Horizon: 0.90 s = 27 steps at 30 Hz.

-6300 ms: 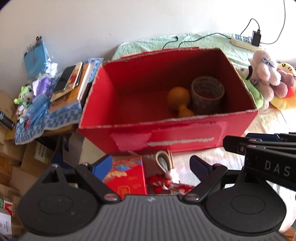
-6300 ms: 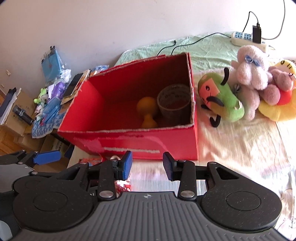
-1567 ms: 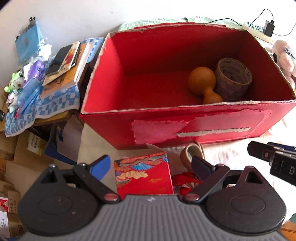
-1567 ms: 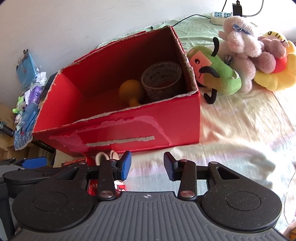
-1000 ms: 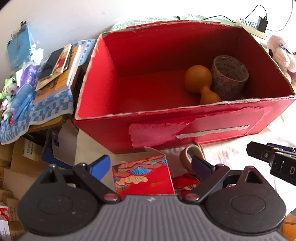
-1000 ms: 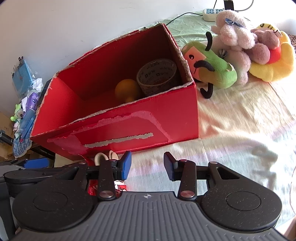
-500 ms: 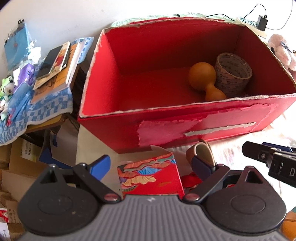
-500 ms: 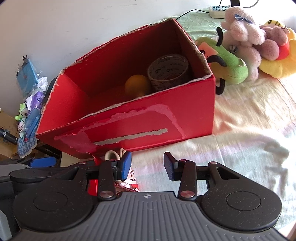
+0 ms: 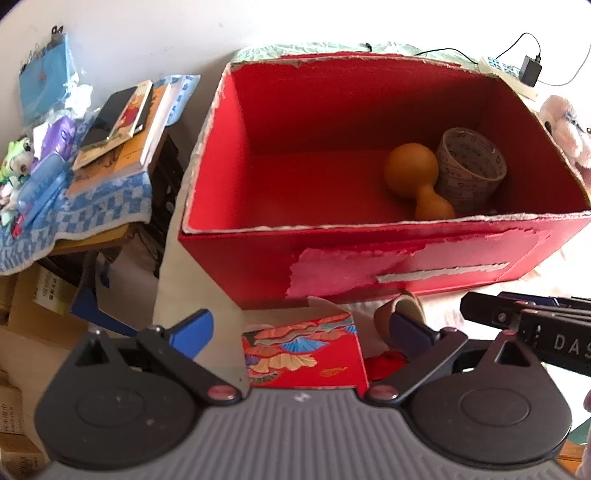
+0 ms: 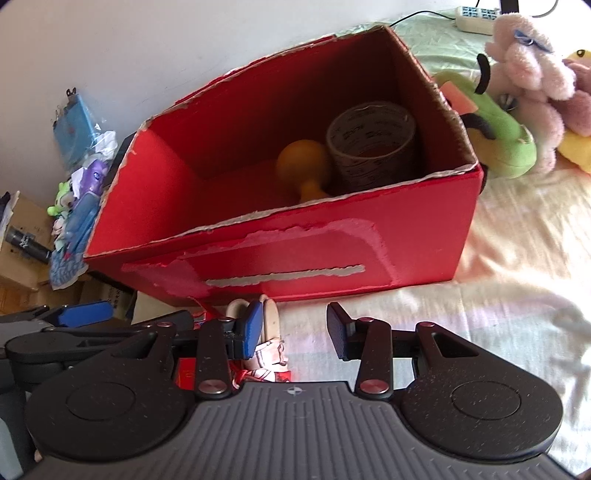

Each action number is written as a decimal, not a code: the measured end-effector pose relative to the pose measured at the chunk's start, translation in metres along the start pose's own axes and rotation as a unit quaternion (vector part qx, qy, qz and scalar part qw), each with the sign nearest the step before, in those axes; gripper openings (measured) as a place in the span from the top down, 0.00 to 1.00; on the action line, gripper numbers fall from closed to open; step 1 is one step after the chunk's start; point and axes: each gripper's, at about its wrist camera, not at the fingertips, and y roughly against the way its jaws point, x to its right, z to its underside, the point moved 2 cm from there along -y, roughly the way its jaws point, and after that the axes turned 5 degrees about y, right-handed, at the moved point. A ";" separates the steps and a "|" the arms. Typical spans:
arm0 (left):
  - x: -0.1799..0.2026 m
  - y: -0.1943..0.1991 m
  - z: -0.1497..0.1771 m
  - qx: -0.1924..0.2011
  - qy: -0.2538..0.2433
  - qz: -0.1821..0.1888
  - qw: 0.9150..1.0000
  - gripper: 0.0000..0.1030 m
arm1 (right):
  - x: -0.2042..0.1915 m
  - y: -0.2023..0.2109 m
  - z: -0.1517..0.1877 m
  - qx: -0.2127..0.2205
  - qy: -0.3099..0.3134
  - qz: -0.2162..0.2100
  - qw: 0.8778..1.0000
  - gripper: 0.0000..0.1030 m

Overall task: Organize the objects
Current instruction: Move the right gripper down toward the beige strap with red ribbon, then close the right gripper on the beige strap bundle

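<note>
I am lining up the wide-spread left tongs over the patterned red packet lying just before the red cardboard box, right tongs parted and empty; next I judge: lower, pinch, lift it in.

Wall: plain white, bare, brightly lit.
Bed: pale cream sheet in strong daylight, shadow patches across it; a green crinkled cover at the far end by the wall.
Side table: left of the bed, draped with a blue checked cloth.
Floor area: stacked cardboard cartons below the table.
</note>
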 end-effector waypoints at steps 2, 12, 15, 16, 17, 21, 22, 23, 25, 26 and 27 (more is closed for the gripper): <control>0.000 0.001 0.000 0.006 -0.004 -0.001 1.000 0.02 | 0.001 -0.001 0.001 -0.006 -0.005 -0.015 1.000 0.60; -0.006 -0.005 0.007 -0.002 -0.022 0.022 1.000 0.02 | 0.004 -0.004 0.015 -0.030 -0.013 -0.058 0.998 0.60; -0.014 -0.004 0.010 -0.002 -0.024 0.030 0.999 0.02 | 0.000 -0.007 0.017 -0.034 -0.004 -0.070 0.997 0.60; -0.017 -0.003 0.010 -0.003 -0.023 0.033 0.999 0.02 | 0.000 -0.008 0.018 -0.036 -0.002 -0.073 0.997 0.60; -0.019 -0.003 0.011 -0.002 -0.023 0.033 0.999 0.02 | -0.001 -0.011 0.018 -0.040 0.001 -0.076 0.996 0.60; -0.020 -0.001 0.013 0.000 -0.032 0.034 0.999 0.02 | -0.007 -0.024 0.019 -0.059 0.007 -0.074 0.995 0.60; -0.020 -0.001 0.014 0.000 -0.035 0.033 0.999 0.02 | -0.008 -0.029 0.019 -0.063 0.009 -0.071 0.995 0.60; -0.020 -0.001 0.016 -0.001 -0.037 0.032 0.999 0.02 | -0.009 -0.032 0.020 -0.067 0.009 -0.068 0.995 0.60; -0.022 -0.001 0.017 -0.005 -0.036 0.039 0.999 0.02 | -0.007 -0.036 0.020 -0.073 0.001 -0.074 0.995 0.59; -0.023 -0.002 0.017 -0.008 -0.035 0.043 0.998 0.02 | -0.006 -0.038 0.020 -0.076 -0.005 -0.077 0.994 0.59; -0.023 -0.003 0.018 -0.011 -0.036 0.048 0.998 0.02 | -0.004 -0.040 0.020 -0.080 -0.012 -0.078 0.994 0.58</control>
